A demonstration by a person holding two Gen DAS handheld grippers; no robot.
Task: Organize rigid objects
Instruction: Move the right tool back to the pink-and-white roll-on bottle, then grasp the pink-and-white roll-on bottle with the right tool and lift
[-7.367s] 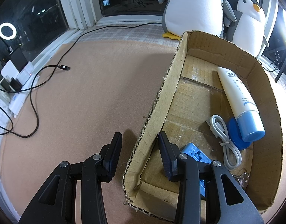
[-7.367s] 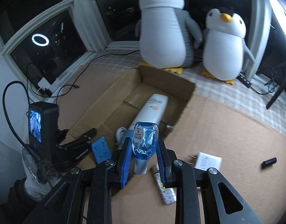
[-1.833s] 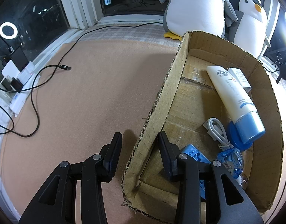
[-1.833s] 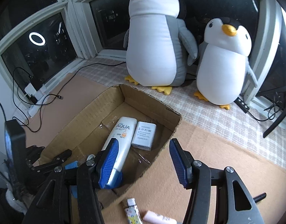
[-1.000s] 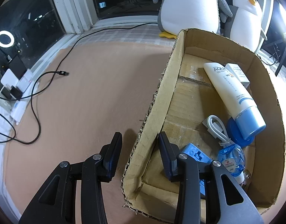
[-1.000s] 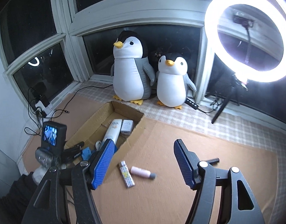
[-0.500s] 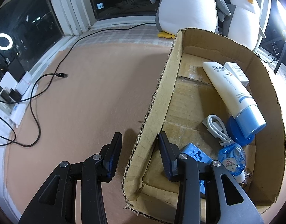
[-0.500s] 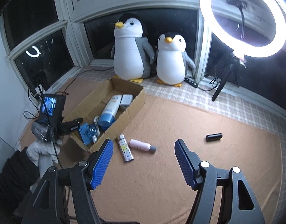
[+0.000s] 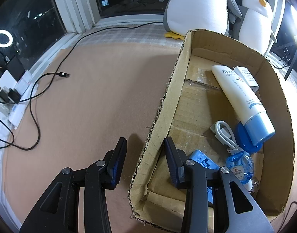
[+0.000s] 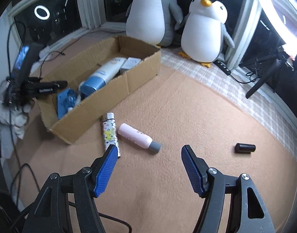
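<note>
A cardboard box (image 9: 167,97) stands on the tan mat. My left gripper (image 9: 145,139) is closed down astride its left wall near the front corner, one finger inside and one outside. In the box lie a white sunscreen tube (image 9: 239,95), a small white carton (image 9: 246,77), a coiled white cable (image 9: 224,134), a blue plastic part (image 9: 202,159) and a small clear blue bottle (image 9: 239,163). My right gripper (image 10: 148,148) hangs open and empty above the mat. Just beyond its fingertips lie a pink bottle (image 10: 135,136) and a patterned tube (image 10: 109,132). A black cylinder (image 10: 245,147) lies to the right.
Two plush penguins (image 10: 204,31) stand by the window behind the box (image 10: 109,97). Black cables and a power strip (image 9: 16,104) lie along the mat's left edge. A lit ring light on a tripod (image 10: 264,81) stands at the far right.
My right gripper has come down toward the mat, so the pink bottle and patterned tube now sit close under its fingertips. The left gripper and the box have not moved.
</note>
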